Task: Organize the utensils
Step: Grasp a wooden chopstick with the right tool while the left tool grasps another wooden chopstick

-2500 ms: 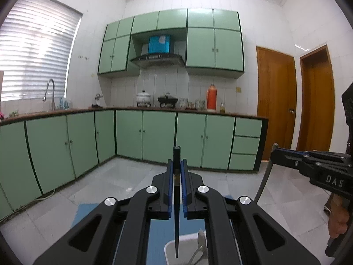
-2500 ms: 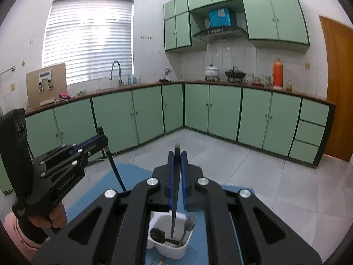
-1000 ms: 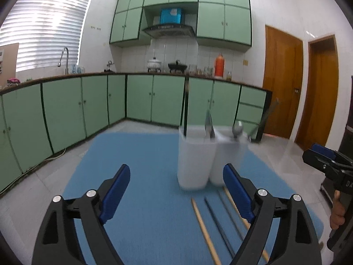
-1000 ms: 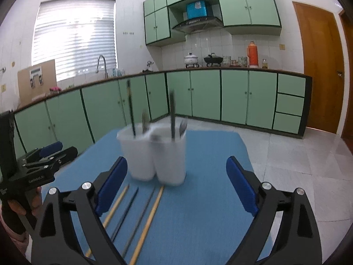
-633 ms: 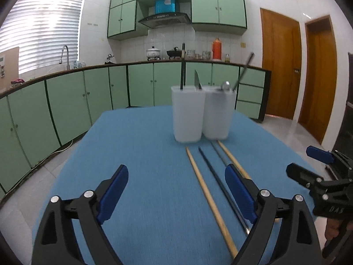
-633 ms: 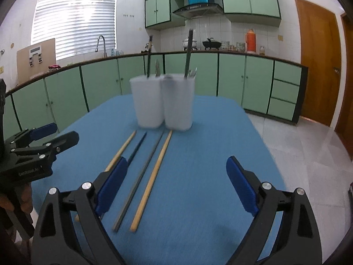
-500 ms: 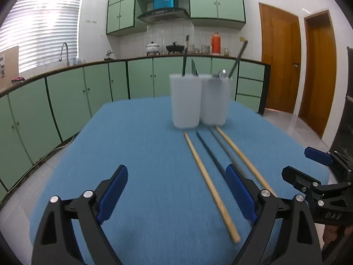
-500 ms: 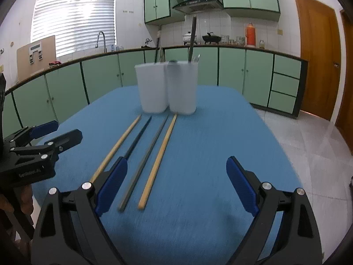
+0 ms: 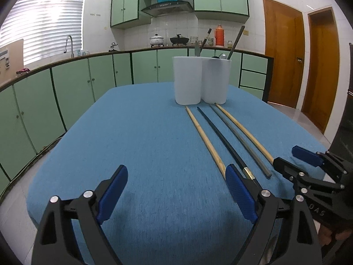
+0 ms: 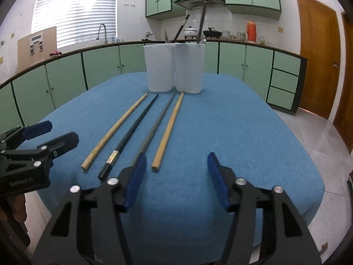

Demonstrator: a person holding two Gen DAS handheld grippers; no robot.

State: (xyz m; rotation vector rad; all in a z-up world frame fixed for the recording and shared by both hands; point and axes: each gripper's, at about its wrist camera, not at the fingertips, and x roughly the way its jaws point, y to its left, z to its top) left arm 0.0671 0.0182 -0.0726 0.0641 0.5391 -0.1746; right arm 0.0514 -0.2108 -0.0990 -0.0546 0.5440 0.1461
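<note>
A white two-cup utensil holder [image 9: 201, 80] [image 10: 174, 69] stands at the far end of the blue table [image 9: 143, 143] [image 10: 231, 132], with a knife, spoons and dark chopsticks standing in it. Several chopsticks lie side by side before it: a wooden one [image 9: 205, 141] [image 10: 114, 131], a black one [image 9: 222, 140] [image 10: 130, 133], a grey one [image 9: 240, 141] [image 10: 154, 125] and another wooden one [image 9: 242, 131] [image 10: 168, 131]. My left gripper [image 9: 176, 190] is open and empty, low over the near table edge. My right gripper [image 10: 176, 176] is open and empty, just short of the chopsticks' near ends.
The right gripper shows at the right of the left wrist view [image 9: 313, 176]; the left gripper shows at the left of the right wrist view [image 10: 33, 145]. Green kitchen cabinets [image 9: 88, 79] and wooden doors [image 9: 284, 59] stand behind the table.
Both grippers let go of the chopsticks they held over the holder, opened, and pulled back and down to the near table edge. The right jaws have narrowed a little since.
</note>
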